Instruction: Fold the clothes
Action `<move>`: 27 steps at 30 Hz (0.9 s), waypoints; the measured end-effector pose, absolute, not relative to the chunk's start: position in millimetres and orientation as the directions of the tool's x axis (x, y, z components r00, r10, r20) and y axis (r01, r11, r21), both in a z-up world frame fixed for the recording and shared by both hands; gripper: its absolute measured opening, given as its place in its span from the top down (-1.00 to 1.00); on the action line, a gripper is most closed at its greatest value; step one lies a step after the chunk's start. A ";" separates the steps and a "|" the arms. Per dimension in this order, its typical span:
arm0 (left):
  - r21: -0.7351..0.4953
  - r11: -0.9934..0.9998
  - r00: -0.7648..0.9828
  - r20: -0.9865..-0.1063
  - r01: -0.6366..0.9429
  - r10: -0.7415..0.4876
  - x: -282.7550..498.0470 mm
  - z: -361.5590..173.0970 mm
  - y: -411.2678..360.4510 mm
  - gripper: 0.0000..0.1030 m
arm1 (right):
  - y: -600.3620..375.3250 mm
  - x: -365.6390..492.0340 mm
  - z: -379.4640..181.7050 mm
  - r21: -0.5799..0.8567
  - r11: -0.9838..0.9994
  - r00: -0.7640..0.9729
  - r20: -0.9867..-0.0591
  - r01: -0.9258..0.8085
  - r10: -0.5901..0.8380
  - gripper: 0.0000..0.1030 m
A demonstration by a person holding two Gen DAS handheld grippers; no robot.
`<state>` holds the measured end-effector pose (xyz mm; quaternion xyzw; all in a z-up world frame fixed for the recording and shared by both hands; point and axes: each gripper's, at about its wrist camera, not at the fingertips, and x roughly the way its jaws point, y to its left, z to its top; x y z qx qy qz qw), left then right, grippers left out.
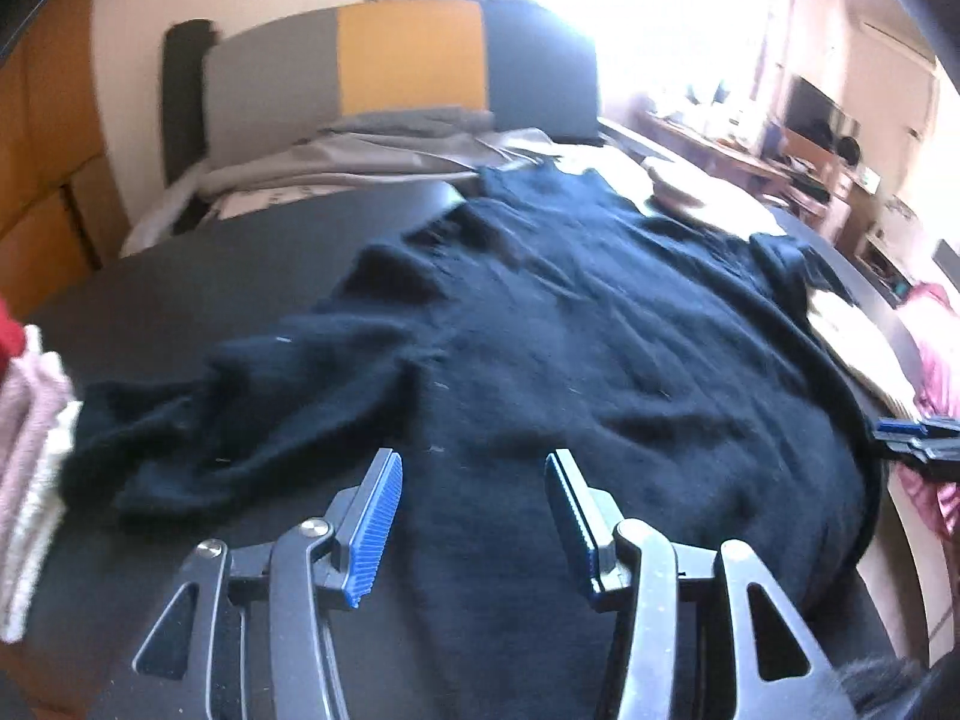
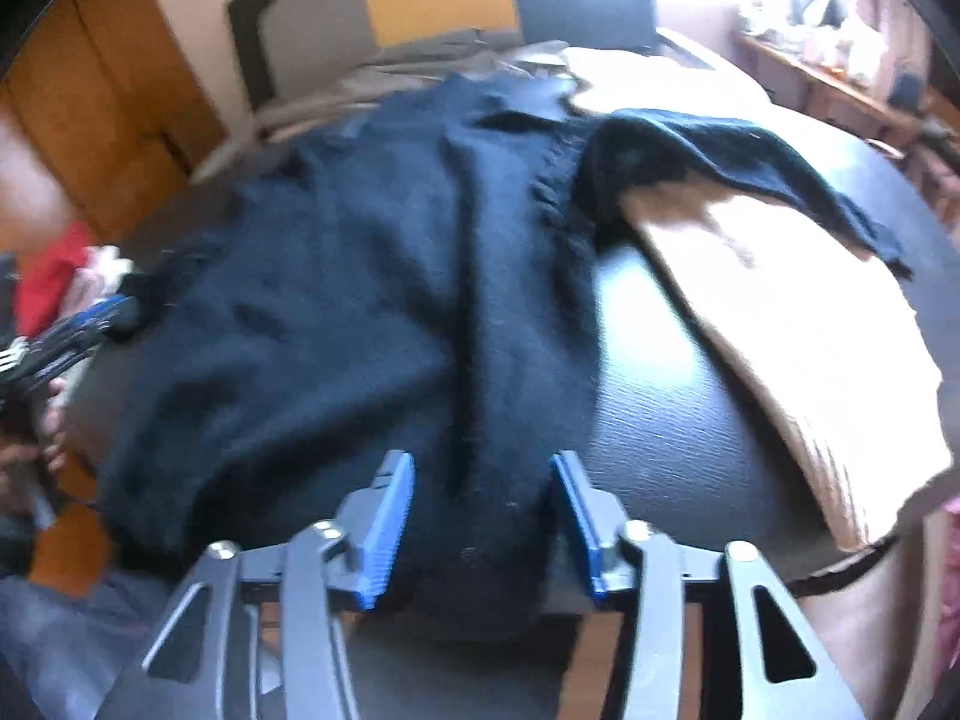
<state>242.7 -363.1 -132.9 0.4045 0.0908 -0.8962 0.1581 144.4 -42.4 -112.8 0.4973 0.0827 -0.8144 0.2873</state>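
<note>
One dark sweater (image 1: 570, 330) covers most of the black counter (image 2: 690, 372), spread flat with its long axis running away from both cameras, hem near, neck at the far end. From the left tongs (image 1: 474, 498) the body lies straight ahead and beneath, and its near sleeve (image 1: 240, 420) trails off to the left in a bunched heap beside a stack of pale folded clothes (image 1: 30, 450). From the right tongs (image 2: 483, 498) the body lies ahead and to the left, while the other sleeve (image 2: 750, 162) reaches rightward across a beige cloth (image 2: 810, 360) at the far side. Both pairs of tongs stand spread over the hem, pinching nothing; whether the right pair's pads brush the knit I cannot tell through the blur. My judgement is that each sleeve is due to be folded inward next, and each lies on the side of its own hand, the left one nearer.
</note>
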 end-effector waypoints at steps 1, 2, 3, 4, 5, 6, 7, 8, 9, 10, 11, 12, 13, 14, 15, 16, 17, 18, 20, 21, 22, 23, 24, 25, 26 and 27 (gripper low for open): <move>-0.004 -0.937 -0.605 -0.765 0.349 -0.221 242.3 -138.7 -359.2 0.01 | -41.1 140.5 -117.8 0.135 -0.841 -0.355 -0.863 0.523 -0.360 0.09; 0.011 -0.935 -0.573 -0.788 0.354 -0.226 243.2 -146.3 -357.8 0.01 | -41.3 137.8 -122.5 0.114 -0.854 -0.367 -0.868 0.508 -0.335 0.11; 0.026 -0.933 -0.540 -0.809 0.359 -0.231 244.1 -153.9 -356.3 0.01 | -43.5 138.5 -126.1 0.077 -0.853 -0.383 -0.870 0.516 -0.310 0.14; 0.042 -0.931 -0.507 -0.829 0.363 -0.235 245.0 -161.5 -354.9 -0.01 | -48.0 142.7 -128.0 0.017 -0.843 -0.412 -0.867 0.538 -0.280 0.14; 0.051 -0.928 -0.479 -0.845 0.370 -0.238 246.7 -168.1 -354.2 -0.05 | -54.5 146.5 -128.6 -0.053 -0.827 -0.445 -0.861 0.559 -0.246 0.15; 0.013 -0.916 -0.498 -0.836 0.400 -0.230 253.7 -168.0 -359.4 -0.05 | -58.3 147.9 -129.4 -0.112 -0.817 -0.474 -0.855 0.565 -0.210 0.02; -0.019 -0.901 -0.489 -0.845 0.434 -0.218 259.9 -169.4 -365.3 -0.05 | -60.1 148.5 -130.0 -0.171 -0.810 -0.505 -0.846 0.561 -0.172 -0.10; -0.020 -0.896 -0.483 -0.847 0.443 -0.220 262.5 -170.1 -367.2 -0.05 | -59.7 147.7 -130.4 -0.204 -0.806 -0.523 -0.839 0.555 -0.148 -0.25; -0.008 -0.893 -0.477 -0.848 0.449 -0.232 265.6 -171.5 -367.6 -0.05 | -56.0 144.8 -130.7 -0.201 -0.810 -0.520 -0.841 0.551 -0.146 -0.30; 0.010 -0.893 -0.468 -0.849 0.450 -0.245 266.9 -172.3 -367.3 -0.05 | -51.6 141.6 -131.1 -0.191 -0.816 -0.514 -0.846 0.545 -0.145 -0.32; 0.028 -0.894 -0.455 -0.853 0.447 -0.254 267.6 -170.7 -366.7 -0.05 | -47.5 138.3 -131.5 -0.178 -0.824 -0.504 -0.851 0.538 -0.145 -0.38; 0.042 -0.895 -0.445 -0.856 0.444 -0.261 268.2 -168.3 -366.5 -0.04 | -45.5 135.3 -130.9 -0.171 -0.827 -0.496 -0.856 0.535 -0.144 -0.40; 0.026 -0.895 -0.458 -0.852 0.445 -0.253 268.2 -160.6 -369.0 0.00 | -43.5 133.0 -129.8 -0.160 -0.831 -0.485 -0.863 0.533 -0.145 -0.40; 0.011 -0.895 -0.470 -0.848 0.445 -0.244 268.2 -153.0 -371.6 0.01 | -42.6 129.8 -126.7 -0.132 -0.835 -0.472 -0.866 0.534 -0.165 -0.40; -0.005 -0.895 -0.483 -0.844 0.445 -0.236 268.2 -145.3 -374.2 0.02 | -43.0 125.4 -120.7 -0.080 -0.838 -0.458 -0.863 0.539 -0.212 -0.40; -0.023 -0.895 -0.500 -0.836 0.444 -0.227 267.9 -136.6 -377.2 0.02 | -43.5 121.0 -114.7 -0.028 -0.839 -0.444 -0.858 0.544 -0.259 -0.37; -0.057 -0.899 -0.555 -0.803 0.435 -0.218 264.4 -121.2 -383.3 0.02 | -43.9 116.6 -108.7 0.024 -0.836 -0.429 -0.850 0.548 -0.306 -0.33; -0.074 -0.903 -0.597 -0.772 0.423 -0.216 255.4 -108.4 -389.6 0.02 | -44.3 112.1 -102.7 0.076 -0.831 -0.415 -0.839 0.551 -0.352 -0.33; -0.071 -0.911 -0.645 -0.729 0.407 -0.231 231.3 -89.5 -401.4 0.02 | -48.6 101.9 -90.4 0.176 -0.810 -0.390 -0.807 0.559 -0.444 -0.30; -0.057 -0.915 -0.655 -0.716 0.400 -0.242 218.1 -85.1 -405.9 0.02 | -57.2 94.0 -83.6 0.220 -0.793 -0.385 -0.780 0.569 -0.493 -0.28; -0.044 -0.919 -0.664 -0.705 0.393 -0.250 204.4 -81.3 -410.3 0.02 | -68.8 84.7 -77.2 0.256 -0.771 -0.379 -0.754 0.582 -0.537 -0.28; -0.043 -0.923 -0.666 -0.705 0.382 -0.243 186.2 -81.9 -415.1 0.02 | -83.3 75.1 -72.3 0.278 -0.751 -0.372 -0.734 0.599 -0.569 -0.28; -0.042 -0.927 -0.668 -0.705 0.372 -0.236 168.0 -82.5 -419.8 0.02 | -95.4 67.8 -69.0 0.294 -0.734 -0.364 -0.719 0.612 -0.592 -0.28; -0.041 -0.931 -0.671 -0.706 0.362 -0.229 149.8 -83.1 -424.5 0.02 | -109.2 58.4 -66.6 0.300 -0.721 -0.359 -0.710 0.625 -0.606 -0.28; -0.040 -0.935 -0.672 -0.707 0.351 -0.222 132.0 -84.2 -429.1 0.02 | -125.6 45.9 -65.4 0.292 -0.713 -0.356 -0.709 0.637 -0.609 -0.28; -0.032 -0.939 -0.666 -0.713 0.342 -0.218 116.3 -89.5 -433.2 0.02 | -141.9 33.4 -64.2 0.284 -0.705 -0.354 -0.708 0.650 -0.611 -0.28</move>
